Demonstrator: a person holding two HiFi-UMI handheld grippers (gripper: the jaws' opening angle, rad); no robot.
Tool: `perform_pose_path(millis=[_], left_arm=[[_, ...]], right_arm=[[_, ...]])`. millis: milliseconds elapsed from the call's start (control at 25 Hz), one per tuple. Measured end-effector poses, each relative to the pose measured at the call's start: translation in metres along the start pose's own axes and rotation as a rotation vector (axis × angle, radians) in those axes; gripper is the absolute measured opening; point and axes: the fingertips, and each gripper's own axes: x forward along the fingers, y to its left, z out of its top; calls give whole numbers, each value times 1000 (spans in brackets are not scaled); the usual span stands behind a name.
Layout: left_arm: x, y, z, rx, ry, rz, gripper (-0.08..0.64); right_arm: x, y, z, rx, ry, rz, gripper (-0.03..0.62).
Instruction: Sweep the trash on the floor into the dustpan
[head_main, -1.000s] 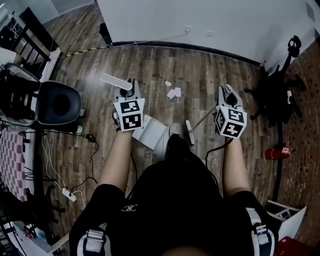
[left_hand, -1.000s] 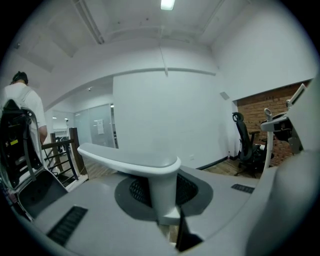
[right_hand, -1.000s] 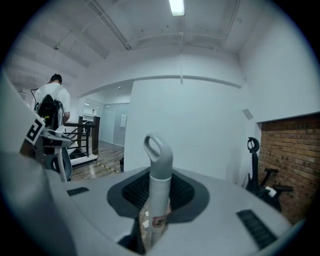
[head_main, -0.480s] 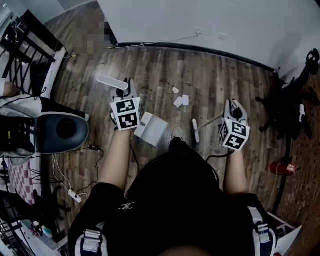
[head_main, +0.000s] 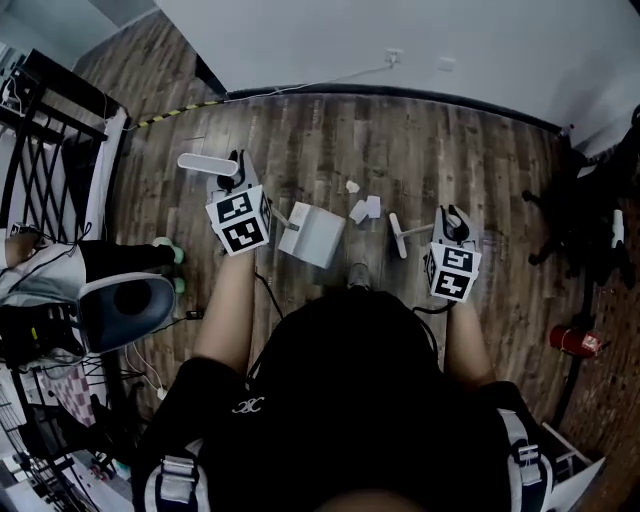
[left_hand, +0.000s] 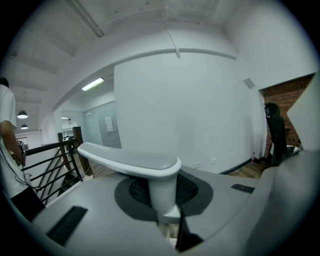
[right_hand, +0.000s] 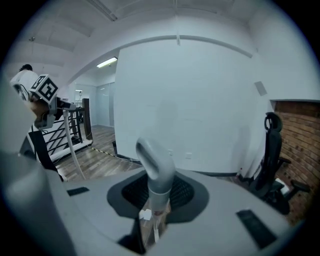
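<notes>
In the head view my left gripper (head_main: 237, 172) is shut on the dustpan's upright white handle, whose flat top (head_main: 207, 163) pokes out past it. The white dustpan (head_main: 311, 234) rests on the wood floor right of that gripper. My right gripper (head_main: 455, 216) is shut on the broom's grey handle, and the broom head (head_main: 398, 235) lies on the floor right of the paper scraps (head_main: 364, 208). The scraps sit between dustpan and broom head. The dustpan handle (left_hand: 157, 175) rises between the jaws in the left gripper view. The broom handle (right_hand: 156, 167) does likewise in the right gripper view, with scraps (right_hand: 145, 215) below.
A white wall with dark skirting (head_main: 400, 95) runs across the far side. A grey office chair (head_main: 128, 302) and a standing person (head_main: 110, 258) are at the left, by a black railing (head_main: 50, 130). A black chair (head_main: 600, 210) and a red cylinder (head_main: 576, 340) are at the right.
Both grippers have gone forward with their tools. The dustpan and the broom head now lie closer to the paper scraps, one on each side of them.
</notes>
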Motion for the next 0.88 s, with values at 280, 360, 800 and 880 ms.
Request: perform_pose_path(millis=[280, 360, 800, 880], left_arm=[[70, -31, 32, 32, -25, -83, 48], [89, -34, 40, 40, -39, -101, 48], [231, -20, 32, 3, -47, -194, 48], [257, -14, 24, -14, -35, -216, 48]], right_arm=[[33, -18, 10, 5, 45, -32, 81], [39, -19, 14, 18, 47, -49, 81], [76, -11, 22, 174, 129, -249, 81], [79, -9, 20, 256, 151, -325, 81]])
